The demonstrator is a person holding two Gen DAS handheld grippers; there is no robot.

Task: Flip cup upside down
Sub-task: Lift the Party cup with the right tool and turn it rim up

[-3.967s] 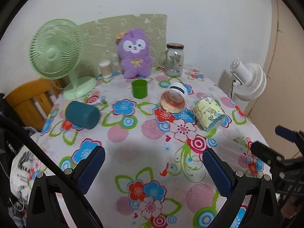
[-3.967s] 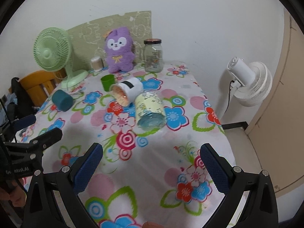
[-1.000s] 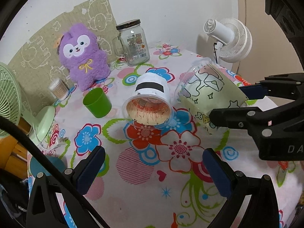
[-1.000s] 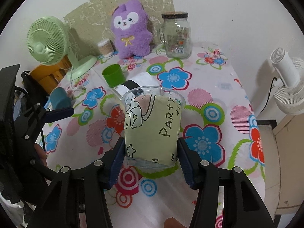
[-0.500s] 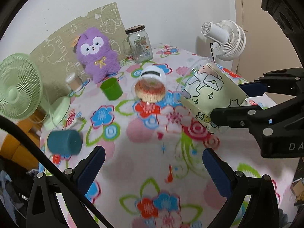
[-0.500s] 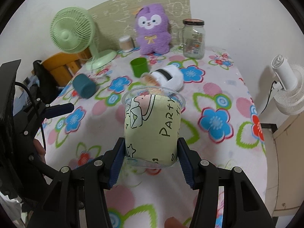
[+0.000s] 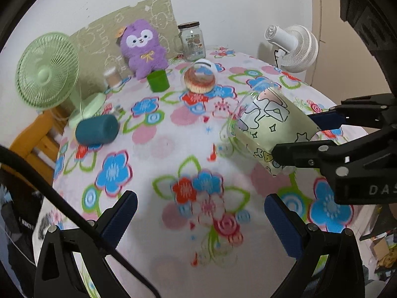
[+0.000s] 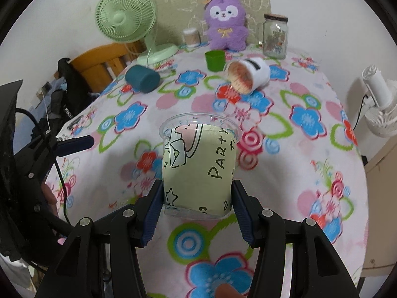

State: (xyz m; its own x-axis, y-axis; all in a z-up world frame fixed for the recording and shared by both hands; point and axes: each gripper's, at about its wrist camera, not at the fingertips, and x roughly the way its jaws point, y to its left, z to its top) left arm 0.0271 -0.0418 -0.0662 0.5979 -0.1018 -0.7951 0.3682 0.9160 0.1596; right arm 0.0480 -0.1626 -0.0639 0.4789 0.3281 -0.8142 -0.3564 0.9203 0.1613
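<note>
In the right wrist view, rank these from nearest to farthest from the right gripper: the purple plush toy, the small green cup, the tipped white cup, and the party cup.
1. Party cup: clamped in the right gripper.
2. Tipped white cup: on its side, mid-table, slightly right.
3. Small green cup: upright, just behind the white cup.
4. Purple plush toy: at the table's back edge, by the wall.

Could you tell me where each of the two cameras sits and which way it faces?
Left wrist: on the left gripper, open and empty, looking across the floral table; its own blue-padded fingers show.
Right wrist: on the right gripper, looking along the clamped pale green cup; a fingertip shows below.
Shared: the cup, purple plush and green fan.
</note>
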